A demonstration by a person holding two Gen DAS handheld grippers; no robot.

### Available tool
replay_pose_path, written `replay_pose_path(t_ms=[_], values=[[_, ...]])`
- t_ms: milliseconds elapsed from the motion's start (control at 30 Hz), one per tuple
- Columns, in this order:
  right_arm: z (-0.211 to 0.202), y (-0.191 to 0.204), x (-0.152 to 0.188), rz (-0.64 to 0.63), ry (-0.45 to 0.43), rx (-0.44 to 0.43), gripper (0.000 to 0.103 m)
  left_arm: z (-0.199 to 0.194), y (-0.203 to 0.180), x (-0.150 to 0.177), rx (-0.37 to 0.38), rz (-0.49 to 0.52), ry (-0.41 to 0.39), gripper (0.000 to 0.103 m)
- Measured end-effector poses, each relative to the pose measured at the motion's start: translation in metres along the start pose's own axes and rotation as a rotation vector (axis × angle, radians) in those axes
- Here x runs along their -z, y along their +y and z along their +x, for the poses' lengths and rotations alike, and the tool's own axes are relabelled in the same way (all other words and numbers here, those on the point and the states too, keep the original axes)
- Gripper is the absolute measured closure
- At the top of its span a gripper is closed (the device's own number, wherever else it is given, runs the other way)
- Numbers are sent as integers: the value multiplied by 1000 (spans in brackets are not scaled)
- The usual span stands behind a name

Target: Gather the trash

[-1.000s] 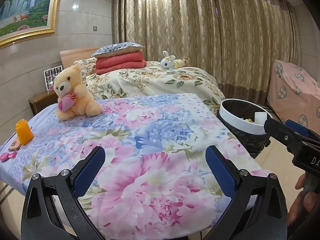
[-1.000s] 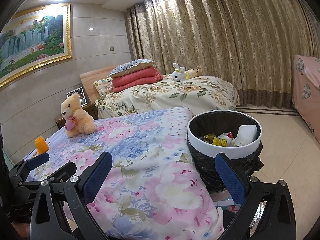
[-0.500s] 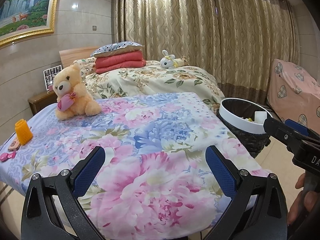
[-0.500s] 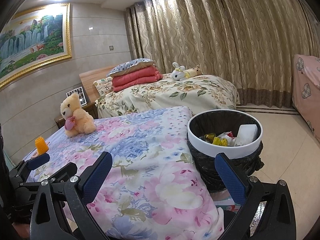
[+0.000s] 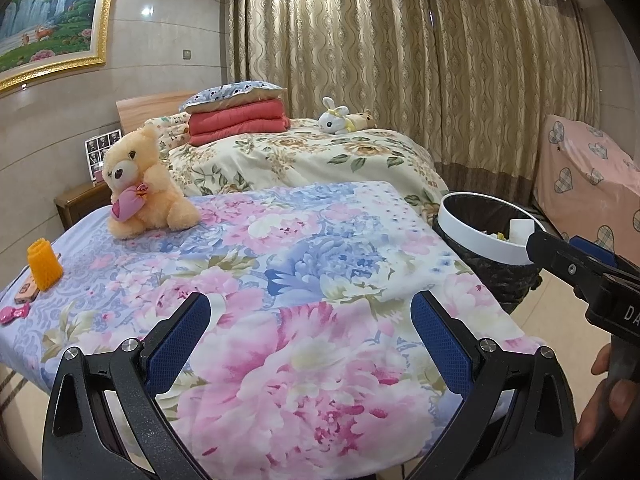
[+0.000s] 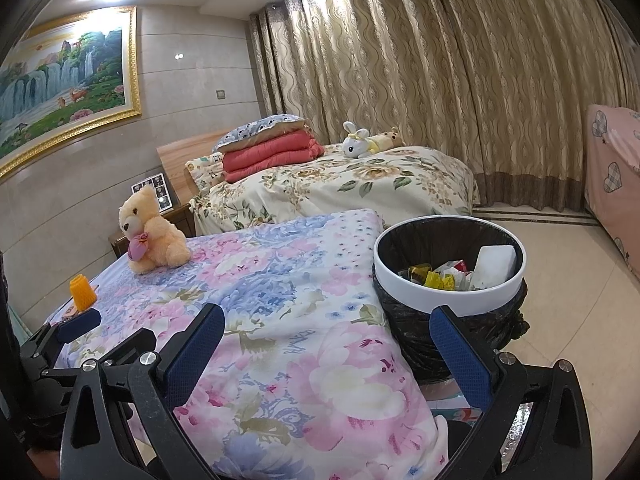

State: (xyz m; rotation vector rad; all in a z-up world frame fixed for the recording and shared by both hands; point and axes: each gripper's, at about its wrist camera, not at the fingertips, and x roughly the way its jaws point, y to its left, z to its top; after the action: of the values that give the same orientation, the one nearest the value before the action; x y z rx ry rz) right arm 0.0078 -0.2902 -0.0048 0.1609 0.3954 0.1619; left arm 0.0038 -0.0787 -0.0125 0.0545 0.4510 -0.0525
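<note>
1. My left tool (image 5: 310, 332) hovers over the near edge of the floral-covered bed (image 5: 280, 264), its blue pads spread wide with nothing between them.
2. My right tool (image 6: 326, 344) is likewise spread and empty. It hangs over the bed's right corner, with one pad in front of the trash bin (image 6: 448, 300); I judge I hold it there because the bin is where anything I pick up must go.
3. The bin stands on the floor just beside the bed's right side, lined with a black bag under a white rim. It already holds trash: yellow wrappers (image 6: 434, 279), crumpled paper and a white box (image 6: 496, 262) leaning against the inner wall.
4. On the bed's far left edge sit an orange ribbed cylinder (image 5: 44, 265), a flat card-like item (image 5: 27, 292) touching it, and a small pink piece (image 5: 14, 314) near the corner. I cannot tell which of these count as trash, but they are the only loose small things left on the cover.
5. The plush bear (image 5: 140, 188) sits upright further back; I judge it belongs there and is not for collecting.
6. My guess is that the task is well along. If more remains, the left tool is the nearer one to that left-edge cluster, while the right tool stays handy to the bin.
</note>
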Motion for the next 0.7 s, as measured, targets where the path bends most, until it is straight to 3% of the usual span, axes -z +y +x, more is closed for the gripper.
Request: replay_pose_path(t_ms=[700], values=[[11, -7, -3, 26, 37, 7, 0, 6, 2, -1, 7, 2, 15, 0]])
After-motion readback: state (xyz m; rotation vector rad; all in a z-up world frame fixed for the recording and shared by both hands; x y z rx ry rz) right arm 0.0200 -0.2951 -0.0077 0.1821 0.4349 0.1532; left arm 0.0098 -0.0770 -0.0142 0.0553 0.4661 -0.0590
